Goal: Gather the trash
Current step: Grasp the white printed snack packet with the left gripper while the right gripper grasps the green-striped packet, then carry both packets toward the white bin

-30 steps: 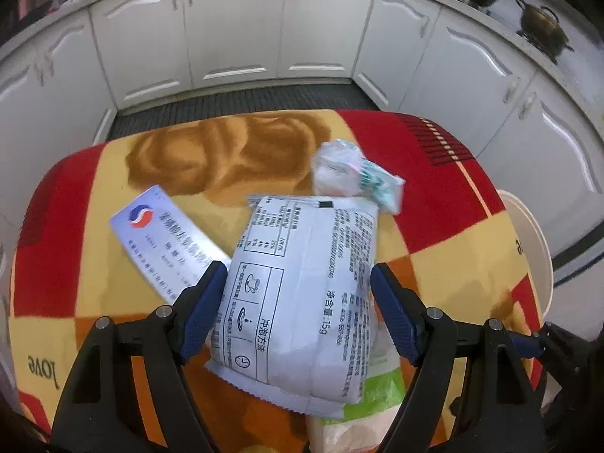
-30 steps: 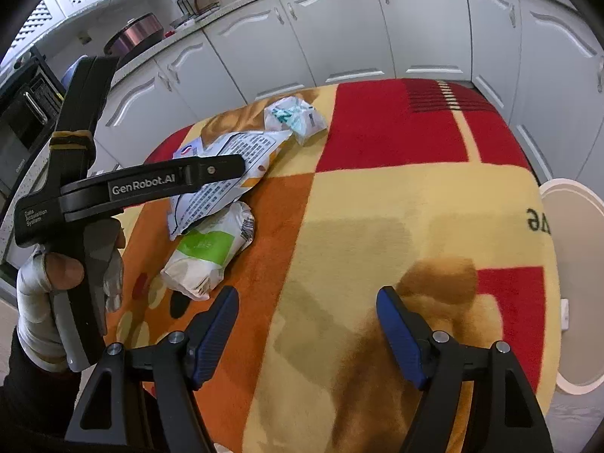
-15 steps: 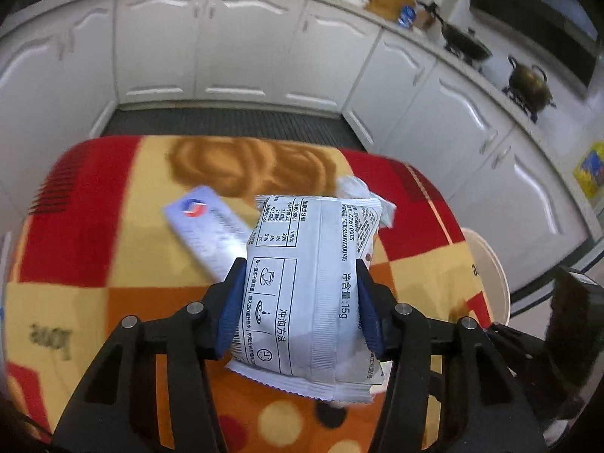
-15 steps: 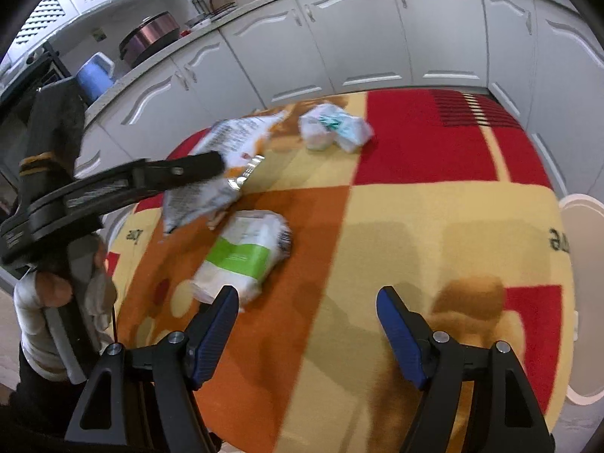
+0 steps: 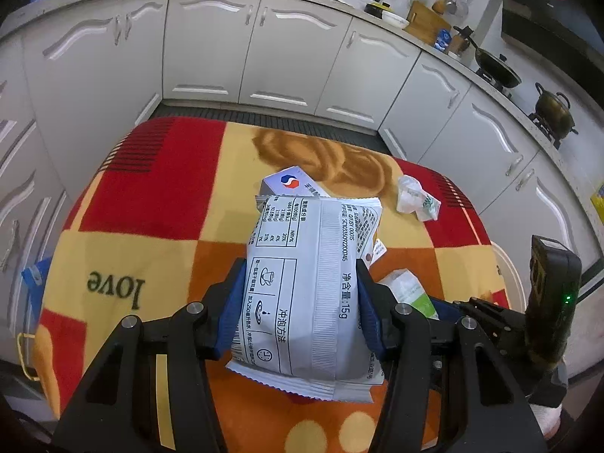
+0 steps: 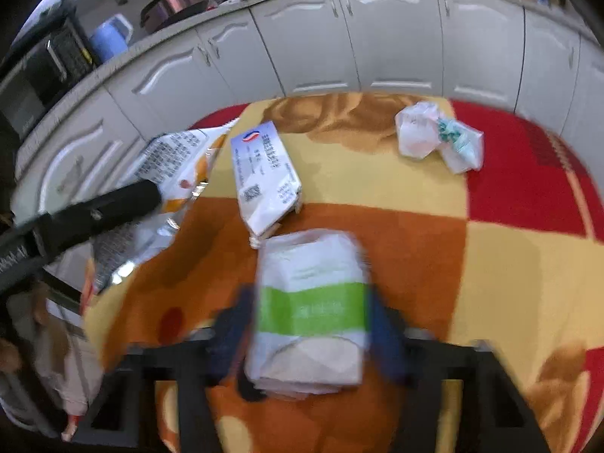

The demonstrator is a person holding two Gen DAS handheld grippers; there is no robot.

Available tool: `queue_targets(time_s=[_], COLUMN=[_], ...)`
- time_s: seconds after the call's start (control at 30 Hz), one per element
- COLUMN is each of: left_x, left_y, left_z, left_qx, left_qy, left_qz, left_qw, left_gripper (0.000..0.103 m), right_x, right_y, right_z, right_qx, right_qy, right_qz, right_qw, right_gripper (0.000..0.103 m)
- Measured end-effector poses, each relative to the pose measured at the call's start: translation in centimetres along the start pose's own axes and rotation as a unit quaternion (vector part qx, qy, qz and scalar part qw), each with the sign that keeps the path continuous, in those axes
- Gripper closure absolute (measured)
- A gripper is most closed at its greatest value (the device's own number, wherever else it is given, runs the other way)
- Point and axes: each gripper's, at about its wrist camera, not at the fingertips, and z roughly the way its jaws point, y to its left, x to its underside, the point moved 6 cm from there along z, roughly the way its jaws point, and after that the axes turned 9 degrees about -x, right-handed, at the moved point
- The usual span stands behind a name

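Currently | left claw (image 5: 300,311) pinching sachet (image 5: 313,283), lifted off table (image 5: 151,207) for disposal | right claw (image 6: 309,324) just closing, jaws flanking green-banded packet (image 6: 311,309); contact blurred, cannot tell

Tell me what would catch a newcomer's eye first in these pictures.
First, the white printed packet clamped in the left gripper, lifted above the bright red, yellow and orange checked cloth. Next, the green-banded white pack between the right gripper's just-closing jaws. Farther back on the cloth lie a flat white box and crumpled wrappers.
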Motion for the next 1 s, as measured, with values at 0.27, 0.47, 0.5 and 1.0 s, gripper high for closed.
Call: queue_targets(time_s=[0.27, 0.47, 0.5, 1.0], left_x=[0.5, 1.0, 1.0, 1.5], left_y=[-1.9, -5.0, -5.5, -12.3], left_z=[-1.6, -2.7, -2.8, -3.5], left_qx=[0.014, 0.021, 0.022, 0.044], left_qy=[-0.016, -0.028, -0.029, -0.038], left_qz=[0.007, 0.031, 0.034, 0.077], left_qw=[0.9998, 0.9989, 0.9988, 0.9953], left_gripper=[0.051, 0.051, 0.051, 0.051], right_x=[0.9, 1.1, 1.1, 3.0], right_y=[-0.5, -0.8, -0.8, -4.8], right_z=[-5.5, -9.4, -9.8, -16.1], right_qx=[-0.007, -0.001, 0.001, 0.037], right_qy=[-0.041, -0.081, -0.085, -0.135], right_qz=[-0.006, -0.001, -0.001, 0.034], right_qw=[0.999, 0.997, 0.996, 0.990], right_gripper=[0.064, 0.064, 0.064, 0.064])
